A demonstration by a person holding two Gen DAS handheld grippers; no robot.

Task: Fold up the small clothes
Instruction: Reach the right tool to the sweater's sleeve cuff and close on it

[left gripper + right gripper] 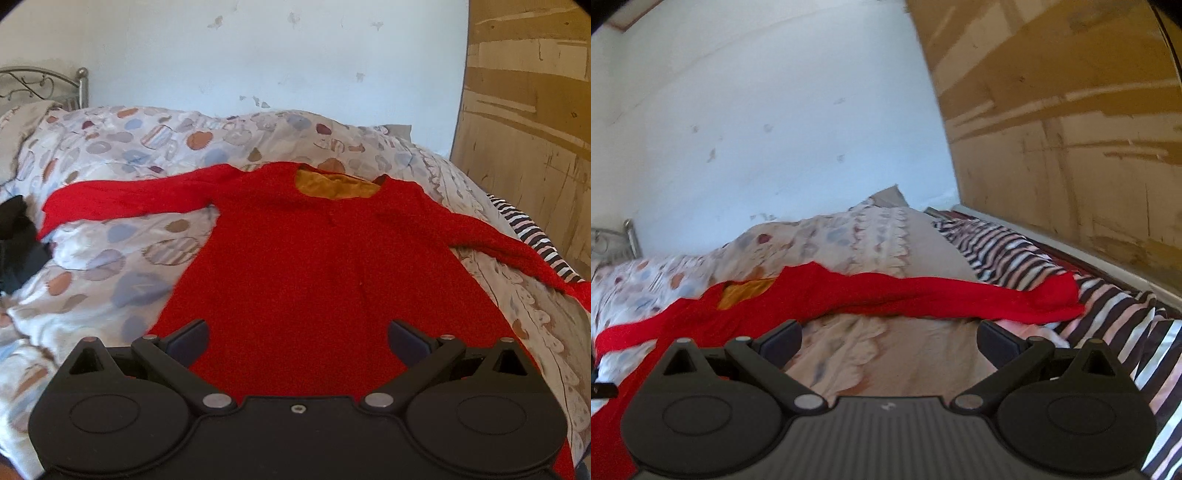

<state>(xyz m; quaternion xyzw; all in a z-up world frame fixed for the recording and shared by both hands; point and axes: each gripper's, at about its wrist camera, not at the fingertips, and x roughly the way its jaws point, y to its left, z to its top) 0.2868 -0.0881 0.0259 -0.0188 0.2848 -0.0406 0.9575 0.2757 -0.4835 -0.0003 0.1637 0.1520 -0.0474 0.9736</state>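
No readable words, numbers or brand names show in either view. The only mark is a tiny pale emblem (886,406) on the ribbed top of the right gripper's housing, too small to make out. The red garment (306,266) and the patterned bedding (110,155) carry no lettering.

The left gripper (297,341) and the right gripper (889,341) both hover level with jaws spread wide, gripping nothing.
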